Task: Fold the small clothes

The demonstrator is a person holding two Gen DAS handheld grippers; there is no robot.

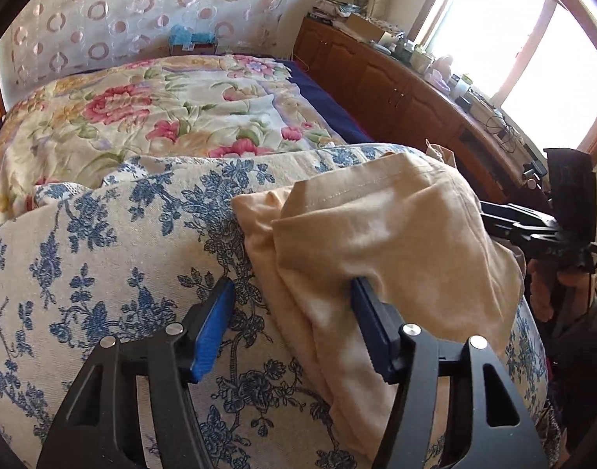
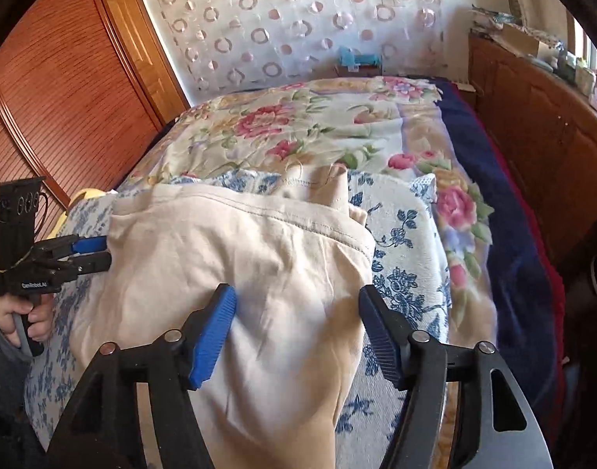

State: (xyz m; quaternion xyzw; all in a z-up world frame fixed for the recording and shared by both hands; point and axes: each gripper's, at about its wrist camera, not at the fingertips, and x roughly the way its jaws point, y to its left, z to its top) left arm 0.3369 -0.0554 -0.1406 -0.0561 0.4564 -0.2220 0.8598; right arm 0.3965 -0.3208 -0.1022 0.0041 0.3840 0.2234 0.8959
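left tool (image 1: 294,326) and right tool (image 2: 296,330), both with blue ribbed pads on black arms, work a cream garment (image 2: 259,273) lying on a blue-flowered cloth (image 1: 115,258) spread over the bed (image 2: 318,125). in the left wrist view the garment fills the lower right of the frame; the tool's fingers stand wide apart, the right pad tucked under a draped edge, nothing pinched. in the right wrist view the garment lies centre frame, partly doubled, a stitched hem running across its upper part; this tool is also spread open, straddling the fabric just above it. the left tool reappears at the left edge of that view, at the garment's side edge; whether it grips there cannot be told.

judged step: mid-fold, the hands placed to take fresh holds. the next move likely calls for closing on an edge at each side and carrying it over evenly.

the garment looks a soft, thin knit, limp and wrinkled; the cloth beneath seems coarser woven; the rose-patterned bedcover (image 1: 142,109) looks plush.
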